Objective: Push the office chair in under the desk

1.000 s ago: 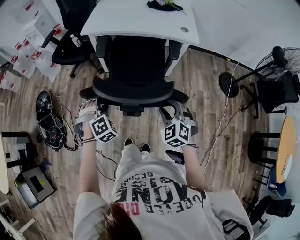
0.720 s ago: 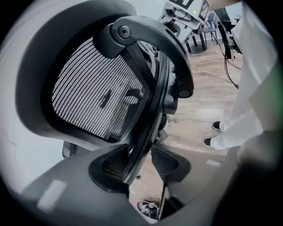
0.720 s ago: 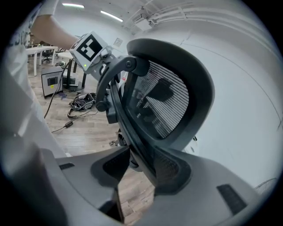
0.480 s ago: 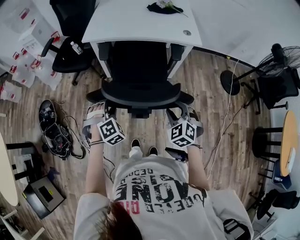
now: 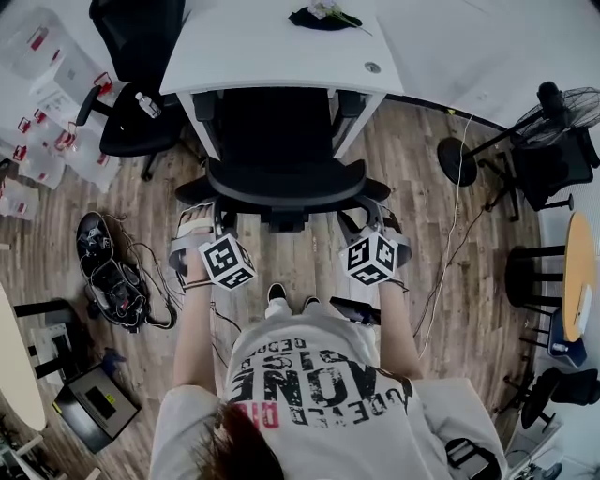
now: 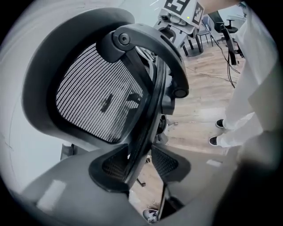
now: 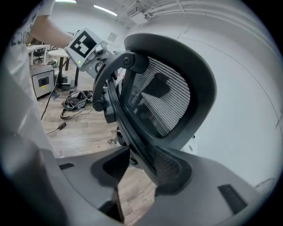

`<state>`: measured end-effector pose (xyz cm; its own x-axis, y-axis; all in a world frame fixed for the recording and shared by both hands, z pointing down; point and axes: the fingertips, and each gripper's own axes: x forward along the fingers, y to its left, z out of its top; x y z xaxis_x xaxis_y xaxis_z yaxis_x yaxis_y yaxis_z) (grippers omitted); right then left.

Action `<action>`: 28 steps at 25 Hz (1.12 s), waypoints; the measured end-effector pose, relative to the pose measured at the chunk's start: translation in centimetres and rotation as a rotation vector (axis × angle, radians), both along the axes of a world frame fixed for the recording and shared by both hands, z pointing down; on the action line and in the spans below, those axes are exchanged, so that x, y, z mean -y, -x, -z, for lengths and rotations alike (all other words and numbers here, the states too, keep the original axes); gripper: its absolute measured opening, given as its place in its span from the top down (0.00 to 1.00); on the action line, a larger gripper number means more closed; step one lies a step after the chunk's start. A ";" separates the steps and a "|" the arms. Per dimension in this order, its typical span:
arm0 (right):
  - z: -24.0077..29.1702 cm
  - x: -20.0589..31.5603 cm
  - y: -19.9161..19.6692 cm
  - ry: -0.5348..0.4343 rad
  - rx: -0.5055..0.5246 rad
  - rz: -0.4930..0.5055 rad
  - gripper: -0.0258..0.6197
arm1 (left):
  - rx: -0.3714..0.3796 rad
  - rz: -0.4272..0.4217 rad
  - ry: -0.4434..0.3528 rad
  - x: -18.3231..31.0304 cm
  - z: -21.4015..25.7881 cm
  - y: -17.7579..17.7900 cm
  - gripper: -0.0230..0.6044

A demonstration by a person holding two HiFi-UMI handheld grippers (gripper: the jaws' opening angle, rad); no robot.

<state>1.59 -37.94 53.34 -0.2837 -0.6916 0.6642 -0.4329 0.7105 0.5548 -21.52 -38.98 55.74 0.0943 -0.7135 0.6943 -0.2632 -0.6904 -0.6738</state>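
Observation:
The black mesh office chair [image 5: 281, 131] stands with its seat partly under the white desk [image 5: 262, 47], its backrest toward me. My left gripper [image 5: 199, 216] is at the backrest's left edge and my right gripper [image 5: 368, 214] at its right edge. In the left gripper view the backrest frame [image 6: 146, 110] runs between the open jaws of the left gripper [image 6: 140, 163], against one pad, with floor showing beside the other. The right gripper [image 7: 141, 165] straddles the frame [image 7: 132, 132] the same way, jaws open.
A second black chair [image 5: 131, 103] stands left of the desk. Cables and gear [image 5: 112, 277] lie on the wooden floor at left, with boxes [image 5: 37, 141] beyond. A fan [image 5: 562, 103] and its round base [image 5: 457, 162] stand right. A dark cloth [image 5: 323, 16] lies on the desk.
The chair has rolled further in toward the desk. Both grippers have gone forward with its backrest, and the person's feet have stepped forward behind them.

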 end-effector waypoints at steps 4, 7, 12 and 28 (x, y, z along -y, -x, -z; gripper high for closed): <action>0.1 1.1 0.3 -0.007 0.001 -0.005 0.71 | 0.001 -0.009 -0.006 1.1 0.1 0.3 0.68; 0.1 1.9 0.5 -0.010 0.000 -0.006 0.71 | 0.003 -0.007 -0.004 1.9 0.0 0.5 0.68; 0.1 3.0 0.7 -0.012 0.002 -0.004 0.71 | 0.005 -0.005 -0.002 3.0 0.1 0.7 0.68; 0.0 4.4 0.7 -0.009 0.005 0.054 0.71 | -0.009 0.036 0.016 4.3 0.0 0.7 0.67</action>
